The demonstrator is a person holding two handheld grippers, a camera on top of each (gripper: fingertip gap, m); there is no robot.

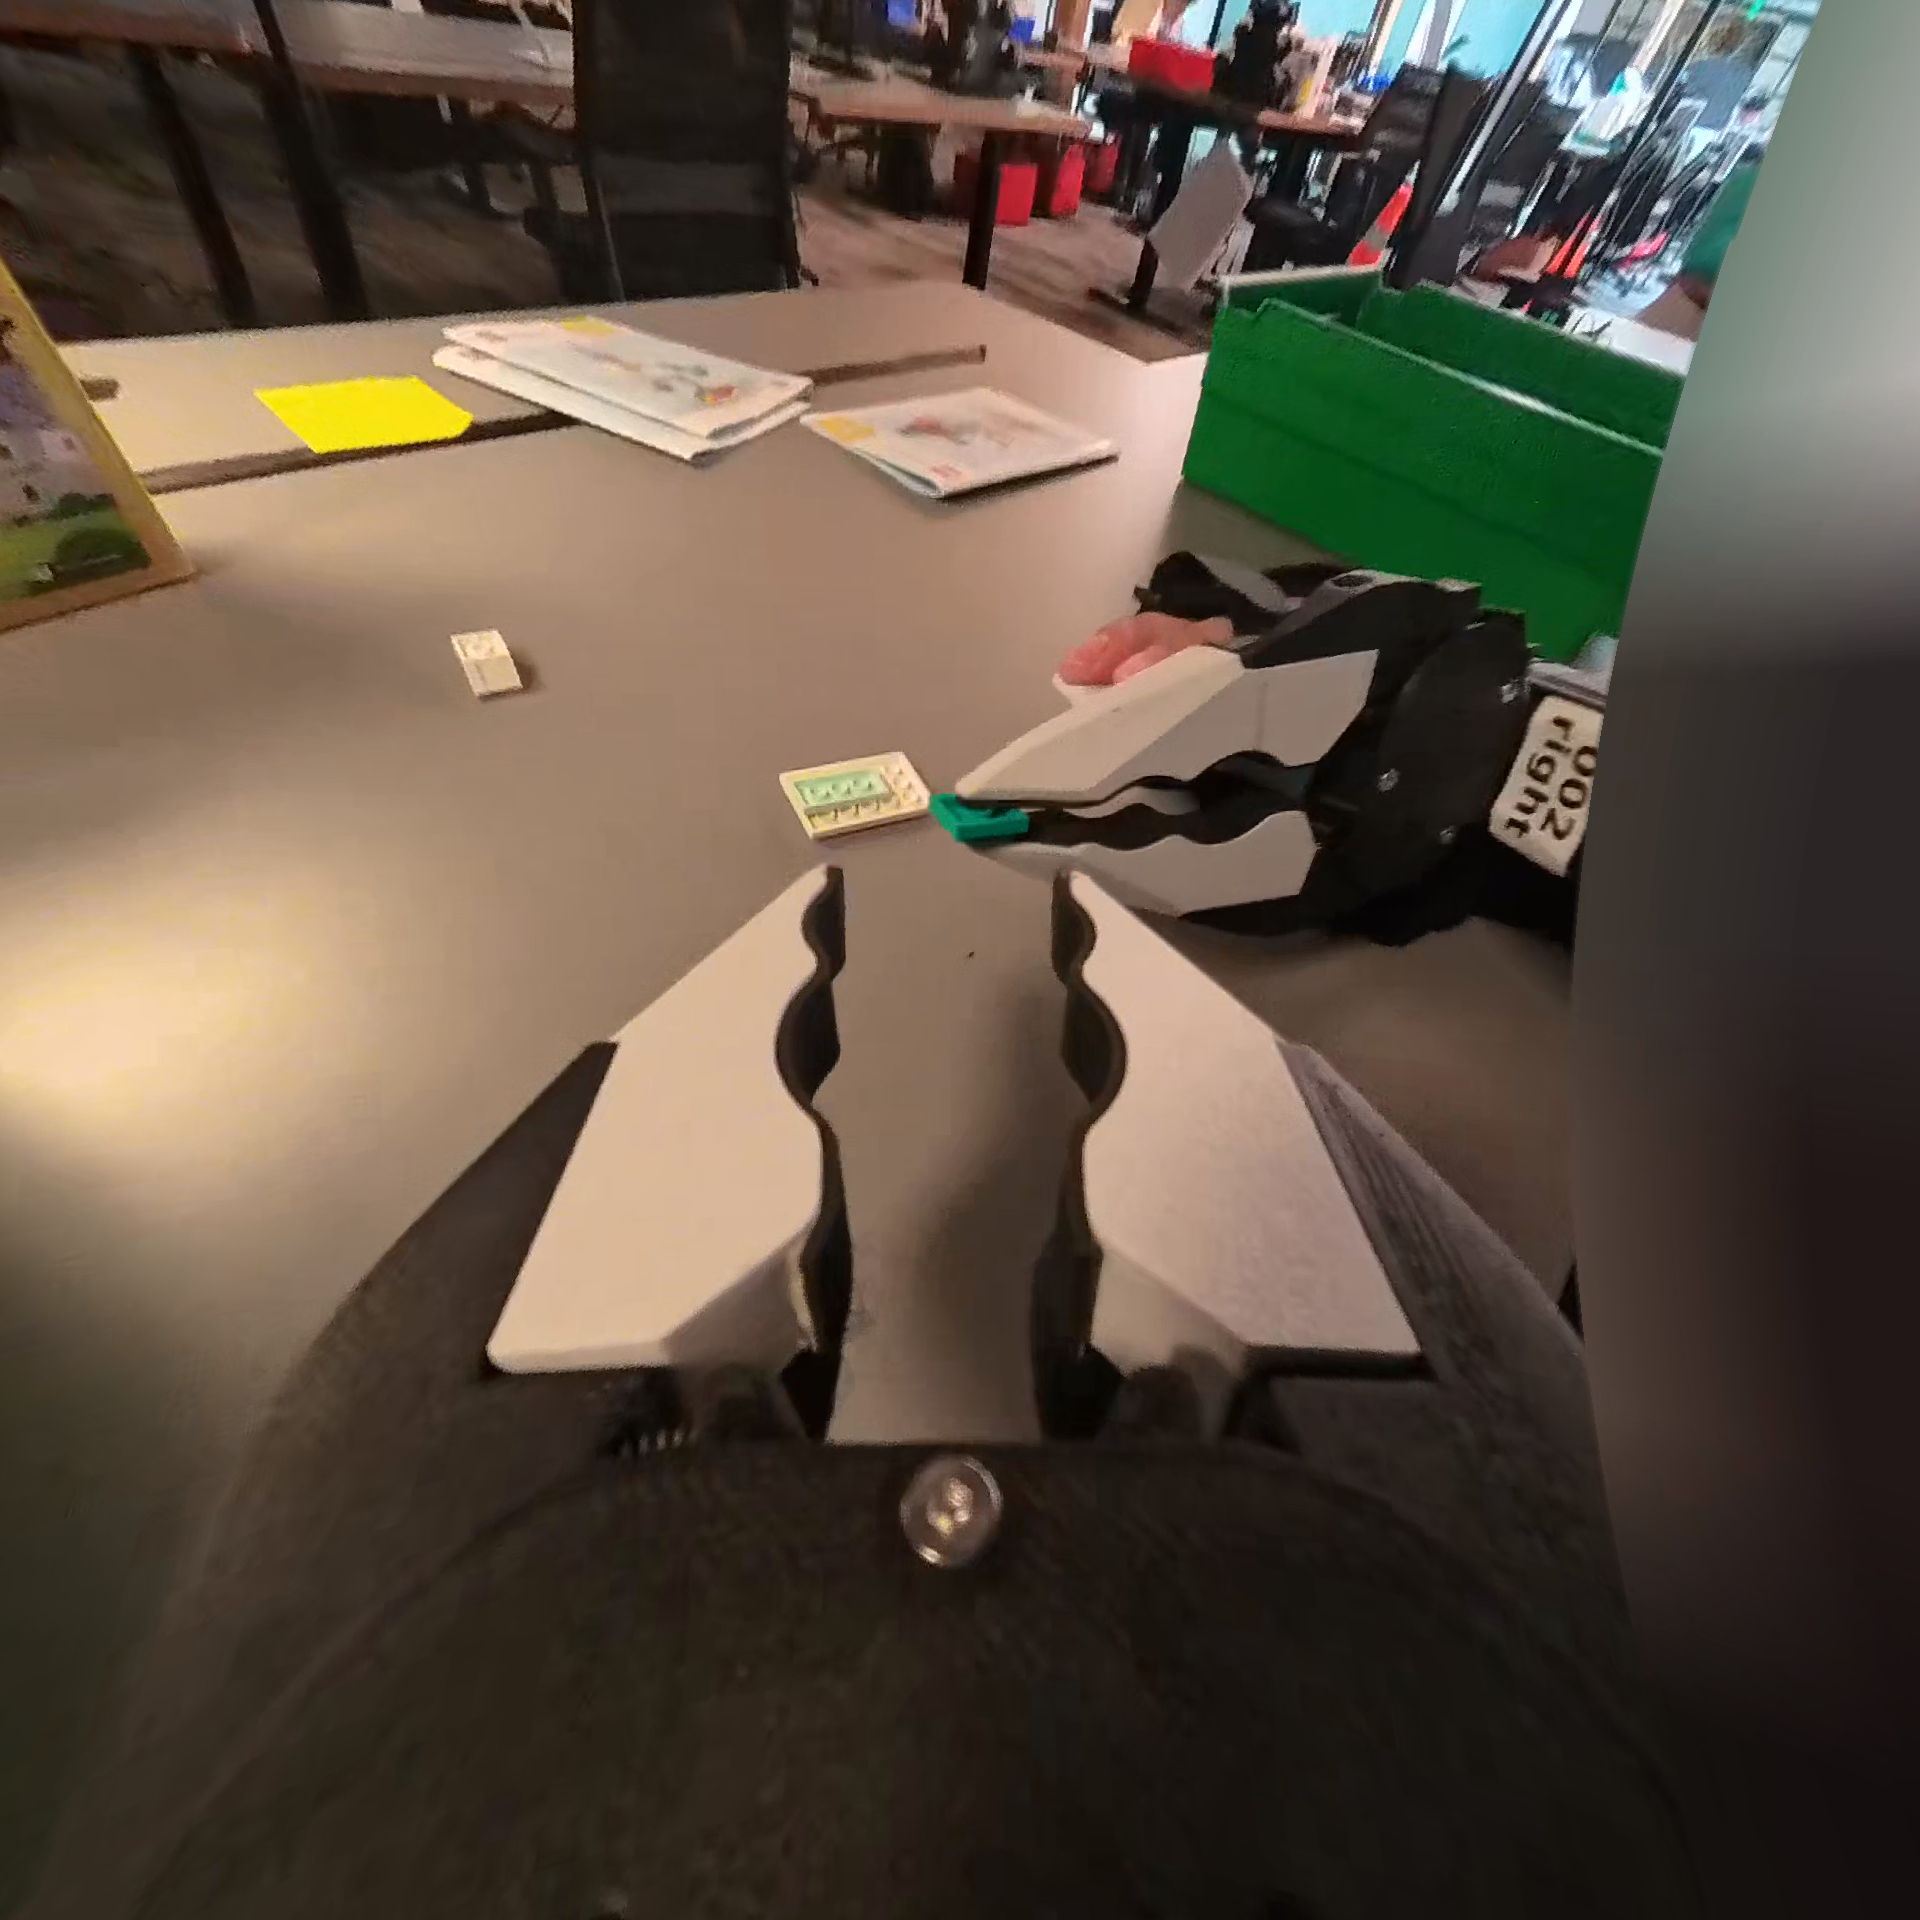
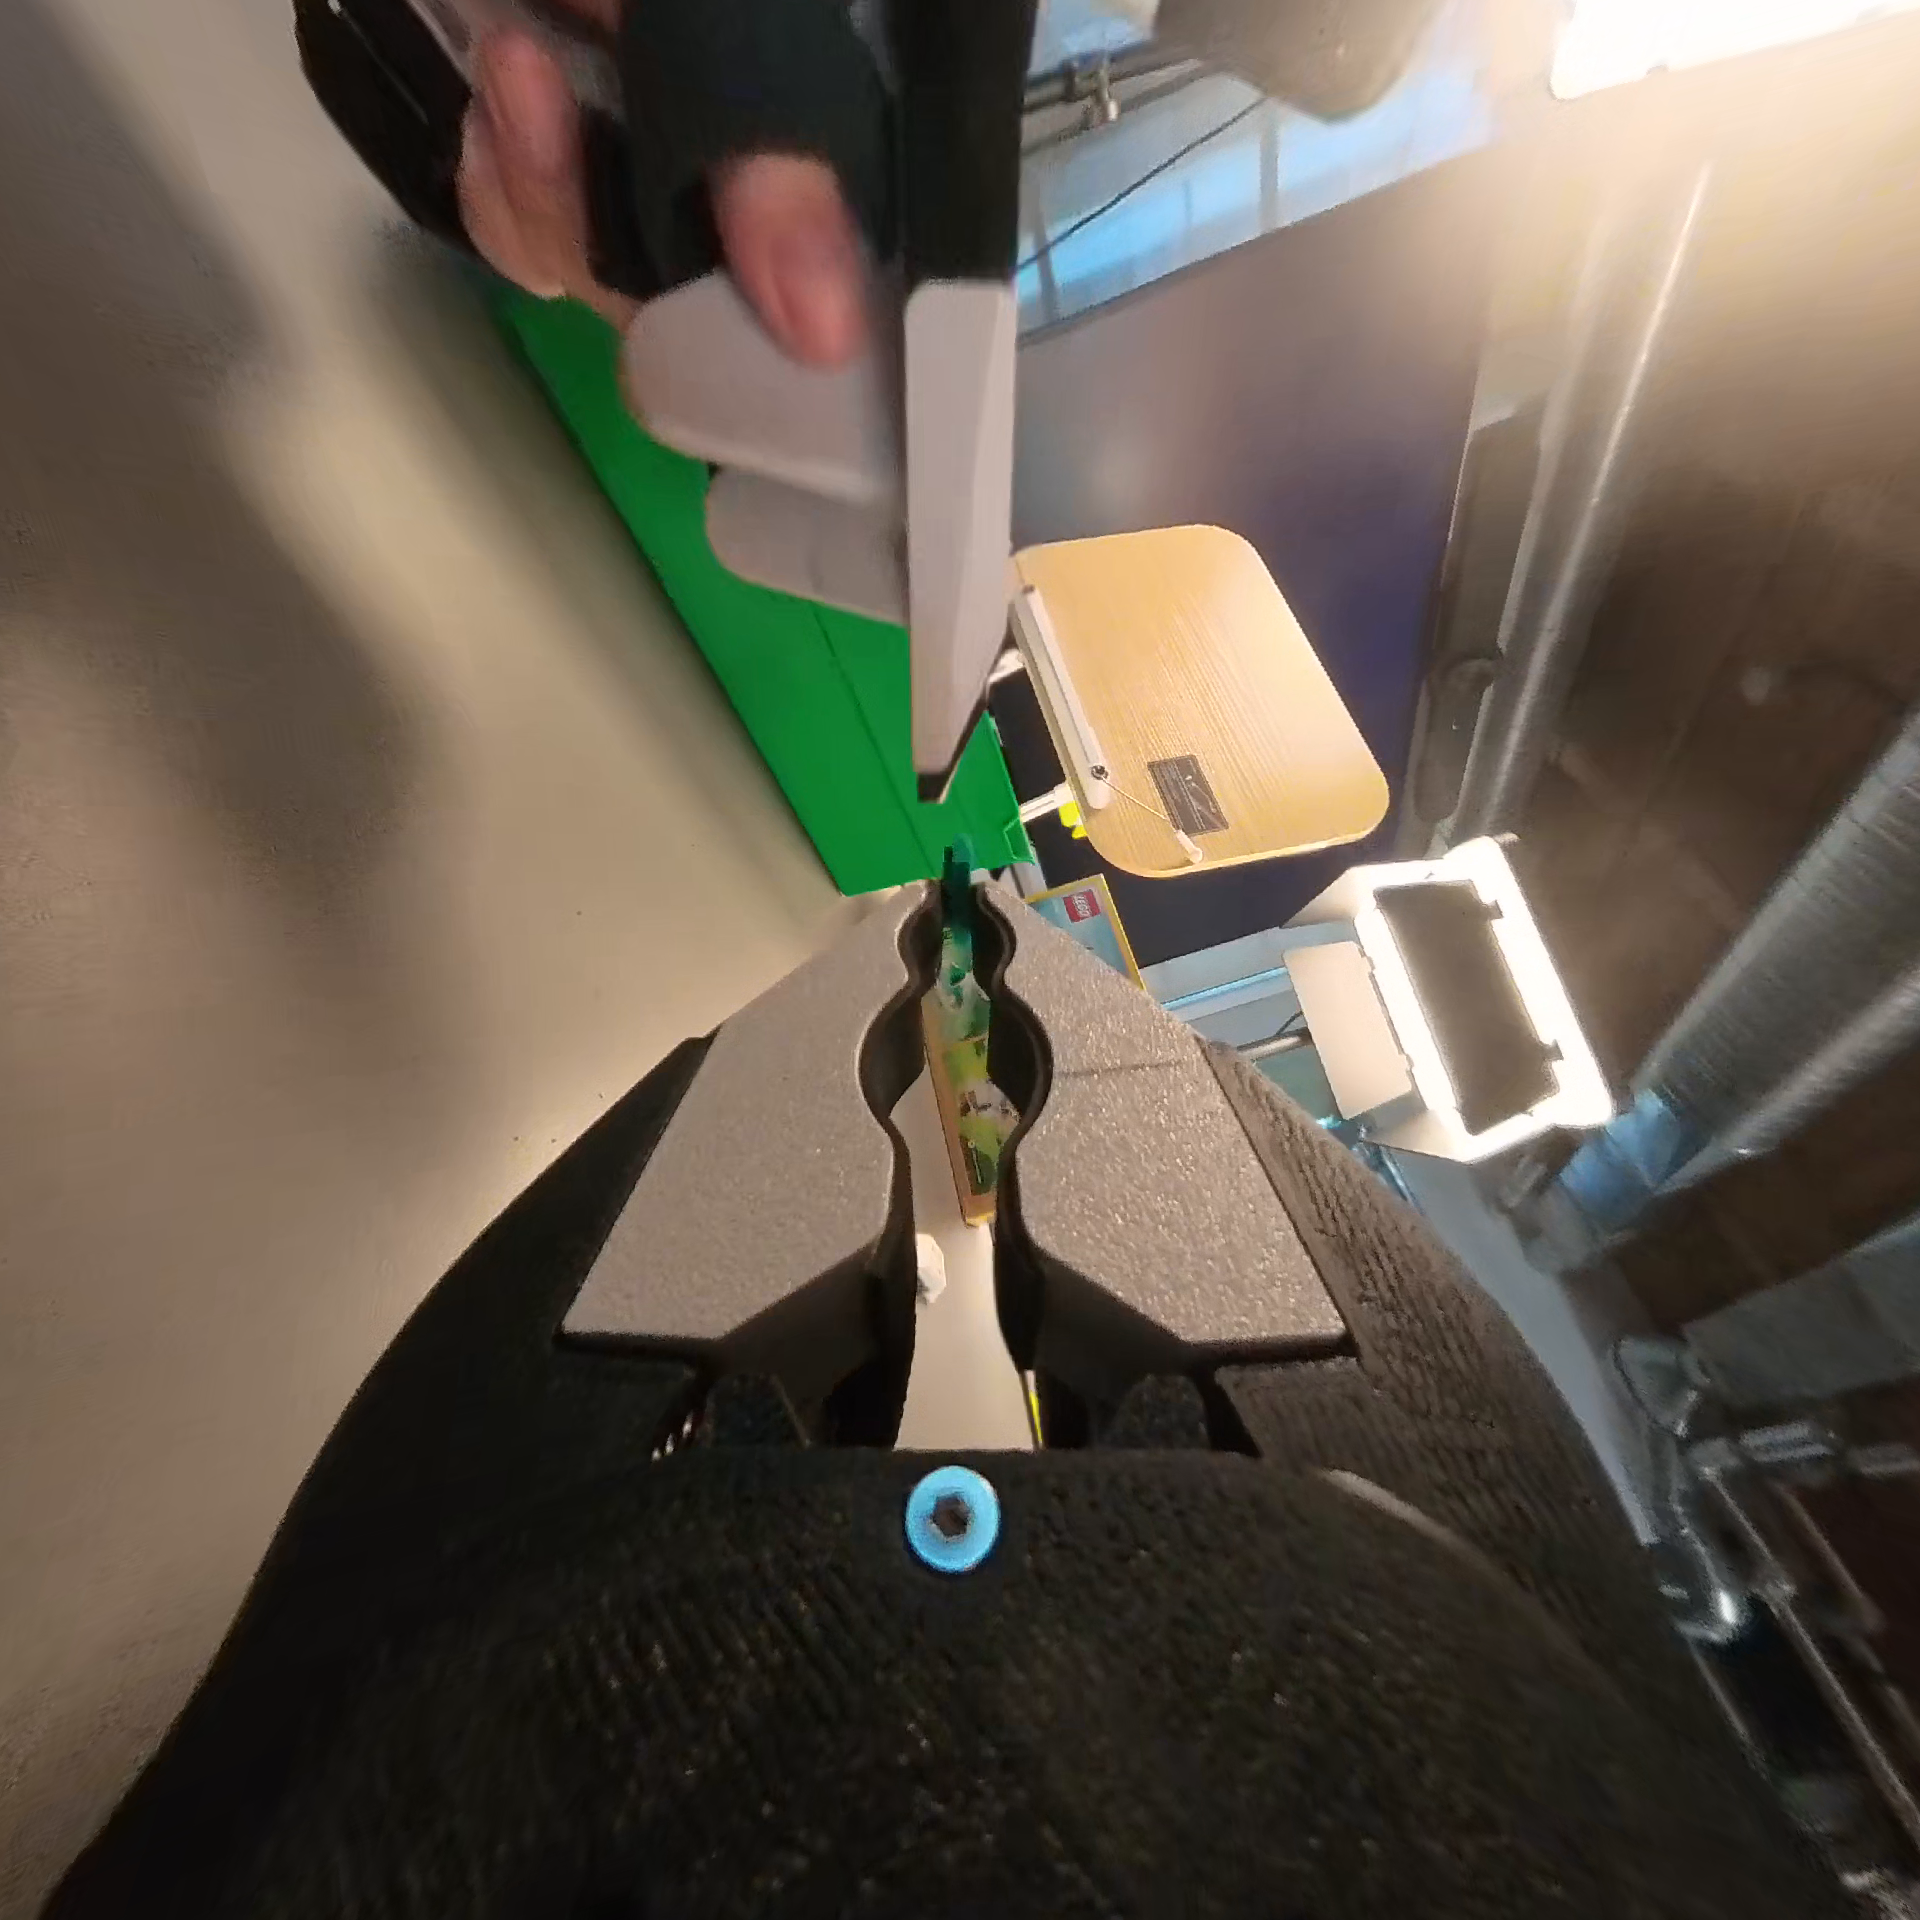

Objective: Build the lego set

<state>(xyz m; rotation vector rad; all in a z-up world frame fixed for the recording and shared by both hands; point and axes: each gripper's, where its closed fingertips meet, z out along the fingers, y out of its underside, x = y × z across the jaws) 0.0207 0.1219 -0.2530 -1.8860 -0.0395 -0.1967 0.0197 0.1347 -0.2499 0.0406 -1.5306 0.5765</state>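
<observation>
The right hand-held gripper (image 1: 982,821) lies low over the counter (image 1: 623,831), pinching a small green plate (image 1: 977,818) flat between its tips. In its own view the same plate shows edge-on at the tips (image 2: 956,873). Just beside the plate, apparently not touching, sits the build (image 1: 854,793): a white base with a pale green plate on top. The left hand-held gripper (image 1: 940,899) hangs near the build with its jaws spread wide and nothing between them.

The step in hand looks like seating the green plate on the build. To do it well, the right should carry the plate level over the free studs (the right wrist view is too blurred to judge alignment, so the left view is the better guide) and press straight down. The light build will likely slide, so the left should close on its far edge to brace it first. A stray white brick (image 1: 486,662) lies well apart, toward the booklets (image 1: 623,384).
</observation>
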